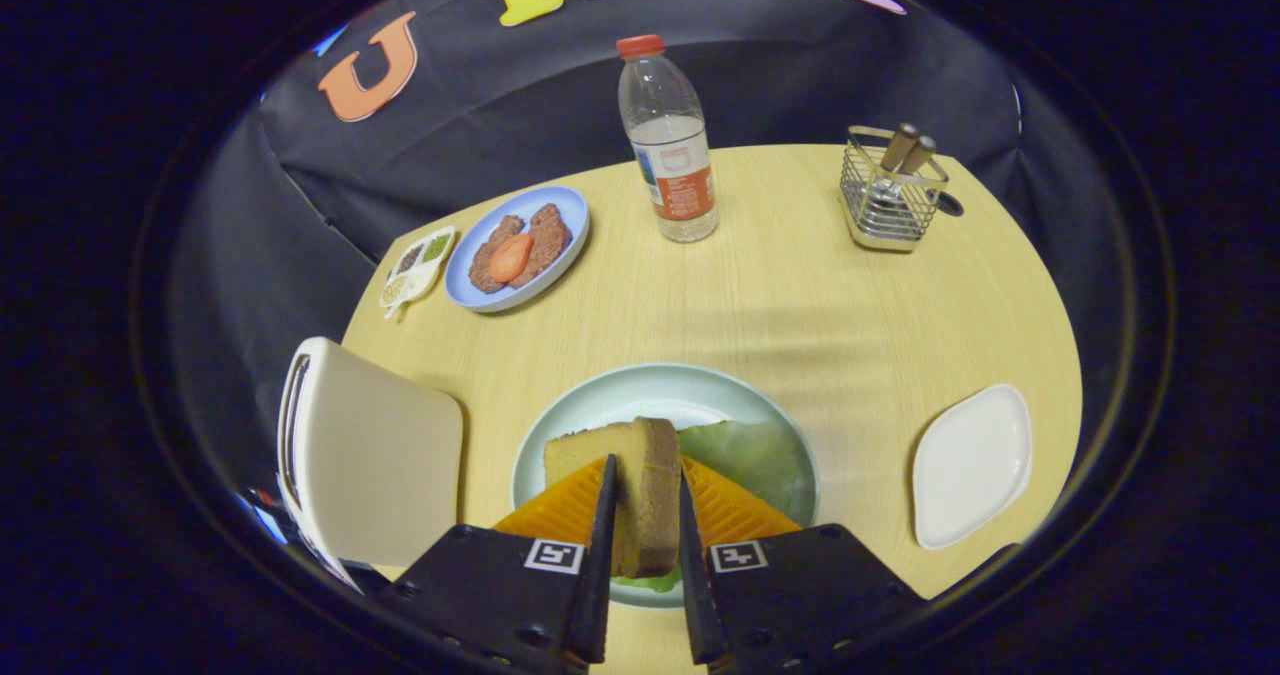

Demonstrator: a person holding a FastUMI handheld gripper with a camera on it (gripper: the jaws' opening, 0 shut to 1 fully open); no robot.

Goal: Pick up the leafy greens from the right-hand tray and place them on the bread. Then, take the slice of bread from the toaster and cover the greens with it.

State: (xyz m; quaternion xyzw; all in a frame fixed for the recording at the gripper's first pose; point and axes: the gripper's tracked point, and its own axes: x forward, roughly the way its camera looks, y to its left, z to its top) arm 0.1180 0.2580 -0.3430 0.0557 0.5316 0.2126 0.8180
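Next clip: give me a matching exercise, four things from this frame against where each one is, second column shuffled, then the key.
Things:
1. bread slice
2. greens
3. toaster
4. white tray

Places:
A. lying on the green plate
B. bare, right of the plate
C. clamped between the gripper fingers
D. left of the plate

Pairs: 1-C, 2-A, 3-D, 4-B

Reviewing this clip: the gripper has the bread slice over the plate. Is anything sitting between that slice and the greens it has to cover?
Nothing visible is in the way. The gripper is shut on the bread slice, held on edge just above the leafy greens on the pale green plate. The toaster stands off to one side.
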